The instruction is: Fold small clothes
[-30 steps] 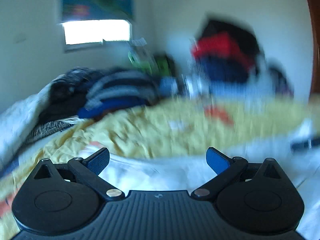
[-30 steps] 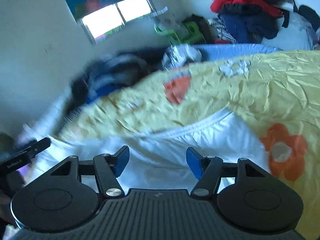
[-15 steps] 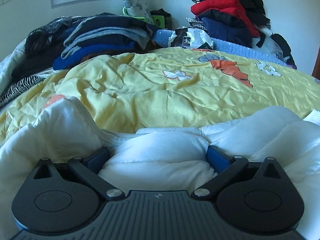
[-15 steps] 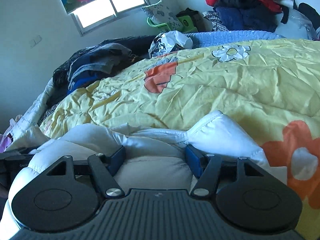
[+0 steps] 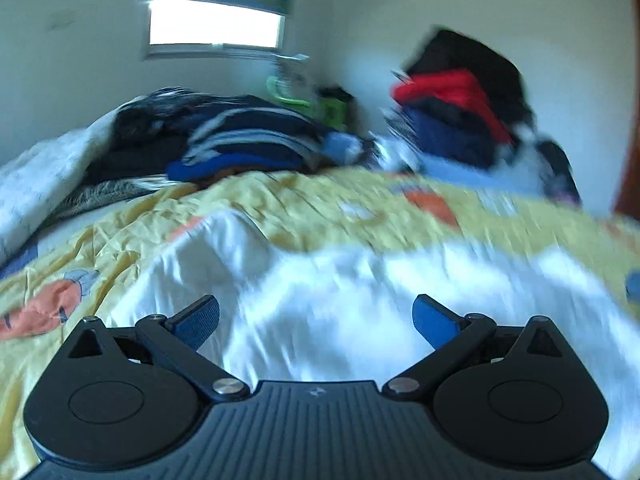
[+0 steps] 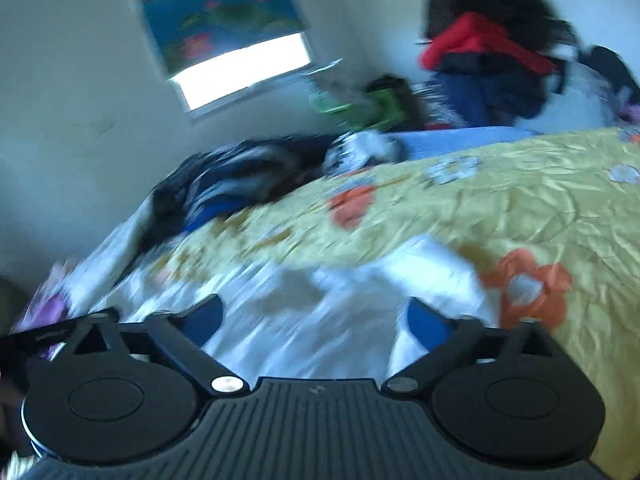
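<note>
Two claws over white garment (image 5: 320, 280) on yellow bedspread (image 5: 300, 204): left gripper (image 5: 316, 322) spread wide, right gripper (image 6: 314, 320) jaws opening, cloth under both, not pinched. Fold prob just dropped; next needs fresh edge grab, pics blurry.

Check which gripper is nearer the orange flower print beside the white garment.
Right. The right gripper, jaws opening with the white garment between them, has the flower just beyond its right finger; the left gripper is across the garment, at the left edge.
</note>
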### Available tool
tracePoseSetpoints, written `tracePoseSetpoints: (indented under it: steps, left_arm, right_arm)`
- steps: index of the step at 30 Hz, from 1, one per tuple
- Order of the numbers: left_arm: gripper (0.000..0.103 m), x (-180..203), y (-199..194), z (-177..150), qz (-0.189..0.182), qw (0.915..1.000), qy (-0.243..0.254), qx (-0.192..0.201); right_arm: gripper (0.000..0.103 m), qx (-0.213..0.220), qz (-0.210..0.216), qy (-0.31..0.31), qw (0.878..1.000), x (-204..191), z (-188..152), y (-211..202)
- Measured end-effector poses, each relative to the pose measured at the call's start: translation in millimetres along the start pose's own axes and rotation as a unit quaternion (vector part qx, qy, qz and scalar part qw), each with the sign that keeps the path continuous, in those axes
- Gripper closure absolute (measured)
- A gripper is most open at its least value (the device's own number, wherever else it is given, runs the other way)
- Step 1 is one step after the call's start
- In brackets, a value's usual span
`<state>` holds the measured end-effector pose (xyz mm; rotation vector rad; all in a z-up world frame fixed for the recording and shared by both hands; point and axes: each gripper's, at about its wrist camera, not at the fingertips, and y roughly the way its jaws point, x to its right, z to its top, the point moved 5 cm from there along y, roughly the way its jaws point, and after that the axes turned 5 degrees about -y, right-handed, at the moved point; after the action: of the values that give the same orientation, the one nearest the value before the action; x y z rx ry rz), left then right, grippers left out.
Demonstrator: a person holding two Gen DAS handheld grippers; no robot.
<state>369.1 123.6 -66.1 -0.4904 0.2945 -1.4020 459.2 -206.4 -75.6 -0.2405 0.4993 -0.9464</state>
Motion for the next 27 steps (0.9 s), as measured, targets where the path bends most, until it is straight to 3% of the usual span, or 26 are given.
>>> tracePoseSetpoints:
  steps: [2, 4, 7, 9, 13, 17, 19, 21, 23, 26, 27]
  left_arm:
    - [0.000, 10.7, 5.8, -15.0, 0.023, 0.9975, 0.066, -0.008]
    - [0.000, 11.9, 21.1, -27.2, 0.046, 0.9951, 0.085, -0.022]
    - [0.000, -3.1, 40.3, -34.2, 0.020, 0.9991, 0.015, -0.036]
    - [0.000, -3.7, 49.2, -37.4, 0.017, 0.9991, 0.021, -0.034]
    - [0.000, -1.6, 60.7, -33.3, 0.021, 0.9983, 0.017, -0.052]
    - [0.000, -10.8, 24.2, -31.0, 0.031, 0.9982, -0.024, -0.046]
    - [0.000, -25.0, -15.3, -36.8, 0.014, 0.9969, -0.076, -0.014]
    - [0.000, -45.6, -51.0, -48.3, -0.010, 0.9883, -0.152, -0.003]
    - [0.000, -66.9, -76.7, -66.0, -0.034, 0.9714, -0.234, -0.018]
    - [0.000, -93.7, -94.3, -90.4, -0.038, 0.9455, -0.321, -0.039]
    - [0.000, -101.7, -93.0, -96.4, -0.033, 0.9378, -0.342, -0.048]
  right_arm:
    - [0.003, -0.033, -0.010, -0.051, 0.998, -14.8, -12.9, 5.9]
    - [0.004, -0.071, -0.037, -0.098, 0.992, -19.5, -29.6, 27.2]
    - [0.002, -0.085, -0.044, -0.086, 0.992, -5.3, -44.3, 49.8]
    - [0.003, -0.090, -0.042, -0.058, 0.993, 2.8, -44.6, 55.5]
    - [0.003, -0.101, -0.057, -0.070, 0.991, 1.0, -44.9, 64.8]
    - [0.010, -0.084, -0.087, -0.038, 0.992, -2.3, -39.7, 35.9]
    - [0.005, -0.046, -0.057, 0.024, 0.997, -2.1, -38.2, -7.8]
    - [0.000, -0.020, -0.020, 0.083, 0.996, 2.5, -44.9, -50.1]
    - [0.000, -0.026, -0.012, 0.138, 0.990, 13.9, -62.0, -85.8]
    - [0.002, -0.057, -0.010, 0.237, 0.970, 39.9, -93.8, -115.3]
    - [0.006, -0.067, -0.015, 0.268, 0.961, 48.8, -103.1, -119.5]
